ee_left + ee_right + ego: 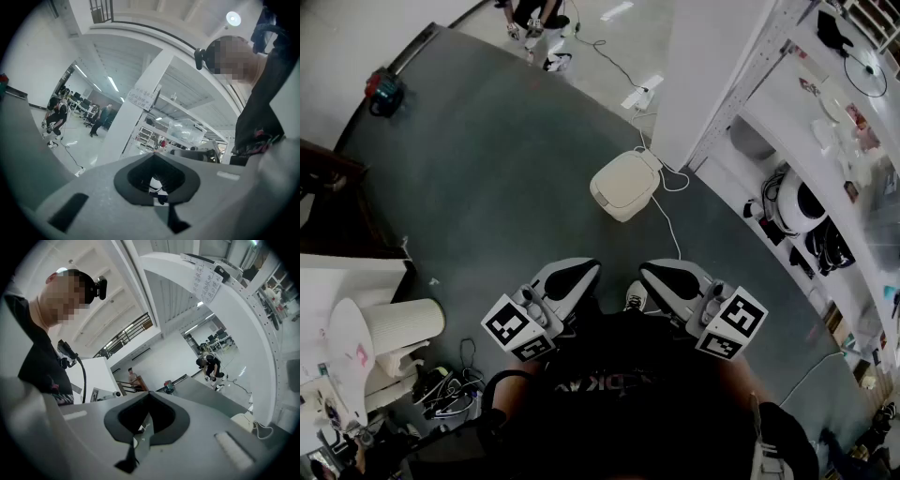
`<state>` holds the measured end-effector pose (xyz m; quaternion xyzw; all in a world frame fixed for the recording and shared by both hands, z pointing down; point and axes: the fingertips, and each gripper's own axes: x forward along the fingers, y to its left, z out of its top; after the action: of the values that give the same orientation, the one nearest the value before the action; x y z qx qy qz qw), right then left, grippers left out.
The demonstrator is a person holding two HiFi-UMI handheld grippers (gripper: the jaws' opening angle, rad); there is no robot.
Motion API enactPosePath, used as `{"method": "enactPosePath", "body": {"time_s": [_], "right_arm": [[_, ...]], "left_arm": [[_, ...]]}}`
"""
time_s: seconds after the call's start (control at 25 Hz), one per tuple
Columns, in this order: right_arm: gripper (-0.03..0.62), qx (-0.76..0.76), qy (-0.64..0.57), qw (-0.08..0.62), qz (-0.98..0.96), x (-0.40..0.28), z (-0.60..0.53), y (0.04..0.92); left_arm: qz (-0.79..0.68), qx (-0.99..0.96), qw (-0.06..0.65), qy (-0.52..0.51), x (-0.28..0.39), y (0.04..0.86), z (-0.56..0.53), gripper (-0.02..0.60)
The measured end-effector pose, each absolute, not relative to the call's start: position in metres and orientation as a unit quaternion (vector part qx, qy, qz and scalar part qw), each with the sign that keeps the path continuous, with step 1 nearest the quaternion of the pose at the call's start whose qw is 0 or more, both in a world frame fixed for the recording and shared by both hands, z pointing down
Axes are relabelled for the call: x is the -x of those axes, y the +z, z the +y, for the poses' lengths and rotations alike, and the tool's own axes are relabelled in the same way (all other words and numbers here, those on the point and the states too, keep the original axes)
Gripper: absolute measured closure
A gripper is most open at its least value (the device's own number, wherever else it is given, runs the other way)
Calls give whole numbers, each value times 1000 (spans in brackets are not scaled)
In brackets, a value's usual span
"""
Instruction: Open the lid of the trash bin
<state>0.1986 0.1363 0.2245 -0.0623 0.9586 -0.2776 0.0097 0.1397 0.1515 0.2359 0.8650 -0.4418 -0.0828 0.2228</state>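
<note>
The trash bin is a cream, low bin with its lid down, standing on the grey floor mat ahead of me. It also shows as a pale shape at the lower right of the right gripper view. My left gripper and right gripper are held side by side close to my body, well short of the bin and pointing level. Both have their jaws together with nothing between them, as the left gripper view and the right gripper view show.
A white pillar rises just right of the bin, with loaded shelving beyond it. A white cable trails past the bin to a power strip. A white ribbed cylinder lies at lower left. A person stands far ahead.
</note>
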Motion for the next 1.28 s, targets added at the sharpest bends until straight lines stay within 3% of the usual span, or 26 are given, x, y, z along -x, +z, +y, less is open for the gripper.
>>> {"method": "enactPosePath", "body": {"time_s": [1.28], "right_arm": [[587, 64, -297, 10, 953, -199, 141, 232]], "left_arm": [[-445, -859, 240, -83, -135, 246, 161, 581]]}}
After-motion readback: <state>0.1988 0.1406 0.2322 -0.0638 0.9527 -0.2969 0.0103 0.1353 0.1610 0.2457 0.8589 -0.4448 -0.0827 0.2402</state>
